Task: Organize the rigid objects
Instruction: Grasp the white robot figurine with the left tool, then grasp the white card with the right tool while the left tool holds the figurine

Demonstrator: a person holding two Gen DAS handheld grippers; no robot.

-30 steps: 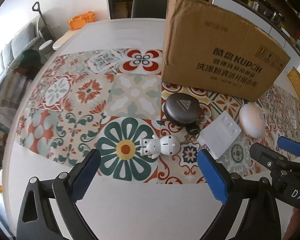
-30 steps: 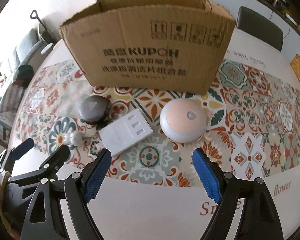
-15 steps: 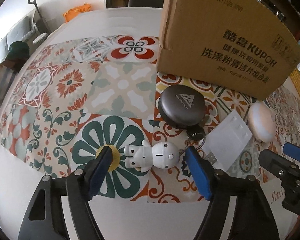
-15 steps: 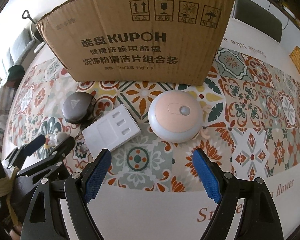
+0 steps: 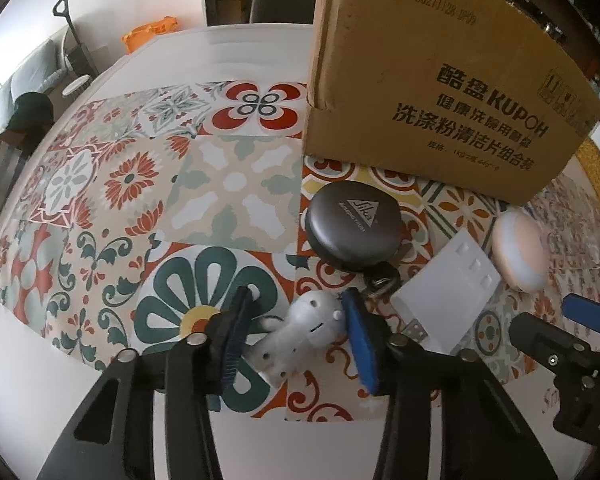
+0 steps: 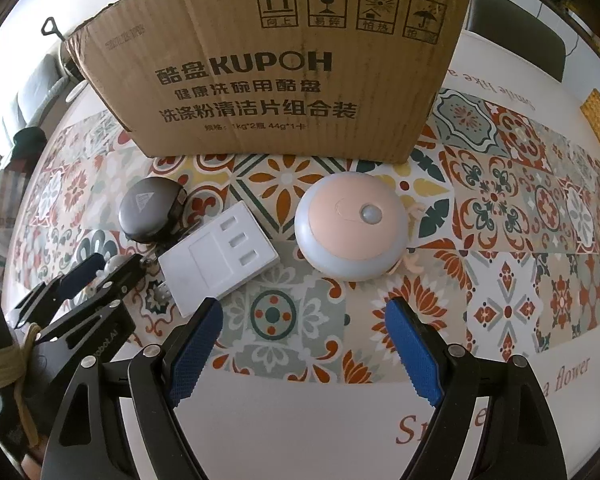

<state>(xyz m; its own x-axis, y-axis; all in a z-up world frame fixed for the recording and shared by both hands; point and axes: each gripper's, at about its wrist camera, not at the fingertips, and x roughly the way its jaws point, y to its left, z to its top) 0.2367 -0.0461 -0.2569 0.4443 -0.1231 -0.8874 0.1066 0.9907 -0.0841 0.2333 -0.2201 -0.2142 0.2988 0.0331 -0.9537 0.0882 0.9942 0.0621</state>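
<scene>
My left gripper [image 5: 296, 330] had just come down over the little white robot figure [image 5: 300, 328], and its fingers [image 5: 236, 334] had been closing until the blue pads pinched the figure between them, where a moment earlier they stood wide on either side. The figure lay on the tabletop [image 5: 228, 64] in front of the cardboard box [image 5: 440, 76], just nearer me than the dark round case [image 5: 354, 222] before the box. I judged the grasp made, so the lift toward the box could follow.

The left view showed the pinch itself and a key ring beside the white plug block [image 5: 446, 300]. The right view hid most of the figure behind the left fingers, but it showed my right gripper [image 6: 304, 344] with fingers apart and empty, in front of the round pink-topped lamp [image 6: 350, 226] that sat before the box.
</scene>
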